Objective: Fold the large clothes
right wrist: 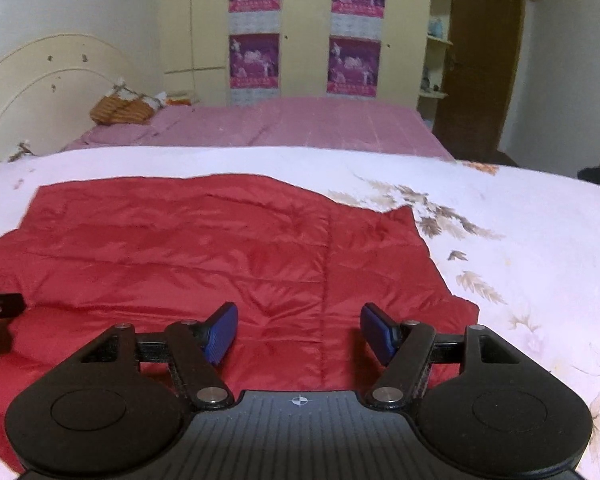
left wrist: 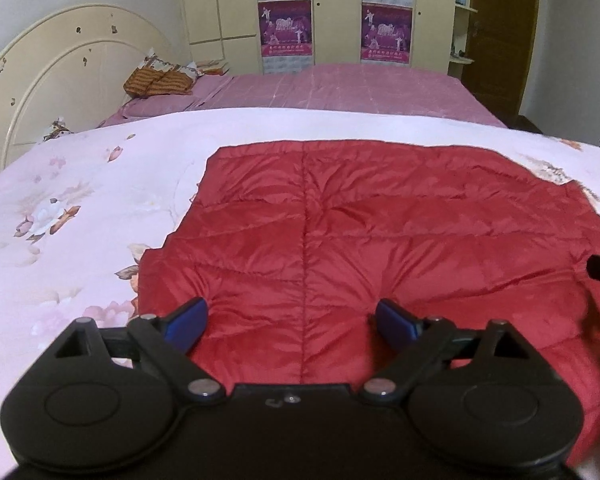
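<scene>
Both grippers are hovering low over the near part of a red quilted jacket (left wrist: pixel 340 232), side by side and pointing across the bed toward the wardrobe (right wrist: pixel 300 20). The left gripper (left wrist: pixel 290 320) is spreading its blue pads (left wrist: pixel 186 324) wide, gripping nothing — the red fabric is showing between them. The right gripper (right wrist: pixel 298 330) is doing likewise, its jaws wide apart and empty, angled down at the cloth.

The jacket is lying flat on a white floral quilt (left wrist: pixel 60 220), its centre seam running away from the grippers — that seems to be its long axis, though the near end is hidden under the tools. The far edge is lying roughly straight, parallel to the quilt's far border. Beyond it a pink bedspread (left wrist: pixel 340 84) is stretching on, with an orange striped bundle (left wrist: pixel 158 82) near the cream headboard (left wrist: pixel 60 72).
</scene>
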`<state>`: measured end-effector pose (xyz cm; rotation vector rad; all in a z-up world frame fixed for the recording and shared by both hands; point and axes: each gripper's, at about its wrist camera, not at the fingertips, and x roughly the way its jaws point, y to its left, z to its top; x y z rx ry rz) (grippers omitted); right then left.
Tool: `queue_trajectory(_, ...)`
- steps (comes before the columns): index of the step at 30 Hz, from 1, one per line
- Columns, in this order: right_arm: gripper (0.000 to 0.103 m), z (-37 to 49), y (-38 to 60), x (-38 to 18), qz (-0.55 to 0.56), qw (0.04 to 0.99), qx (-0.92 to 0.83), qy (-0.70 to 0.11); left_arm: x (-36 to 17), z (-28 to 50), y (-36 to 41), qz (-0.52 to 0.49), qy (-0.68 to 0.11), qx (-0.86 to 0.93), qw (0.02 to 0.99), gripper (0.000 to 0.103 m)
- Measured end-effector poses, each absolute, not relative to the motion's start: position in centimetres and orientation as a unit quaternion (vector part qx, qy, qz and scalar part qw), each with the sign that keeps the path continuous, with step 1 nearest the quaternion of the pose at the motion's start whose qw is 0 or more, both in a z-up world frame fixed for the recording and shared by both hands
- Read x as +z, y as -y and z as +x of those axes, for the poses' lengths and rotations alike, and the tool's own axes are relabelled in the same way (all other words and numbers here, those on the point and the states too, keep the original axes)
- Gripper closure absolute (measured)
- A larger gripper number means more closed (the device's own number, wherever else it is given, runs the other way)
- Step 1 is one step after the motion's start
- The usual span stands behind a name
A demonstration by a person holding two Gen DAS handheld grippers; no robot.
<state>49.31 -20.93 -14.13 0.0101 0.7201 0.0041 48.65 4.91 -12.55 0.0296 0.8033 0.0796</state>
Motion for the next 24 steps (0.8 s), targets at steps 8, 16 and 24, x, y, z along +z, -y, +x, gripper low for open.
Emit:
queue_trajectory(8,0.036,47.1,19.6,-13.4,0.004,0.938,0.020,-0.347,-11.2,46.6,-4.8,0.011,-0.383,0.029,0.923,0.013)
queue_trajectory(16,0.036,43.8,19.4,-13.6,0.008,0.936,0.030,-0.350,-11.3,42.9,-5.9,0.007,-0.386,0.027,0.922,0.012)
queue_trajectory(24,0.036,42.9,20.2,-16.7,-0.021,0.928,0.006,-0.372,-14.3,42.5,-7.5,0.000,-0.413,0.050,0.909,0.010)
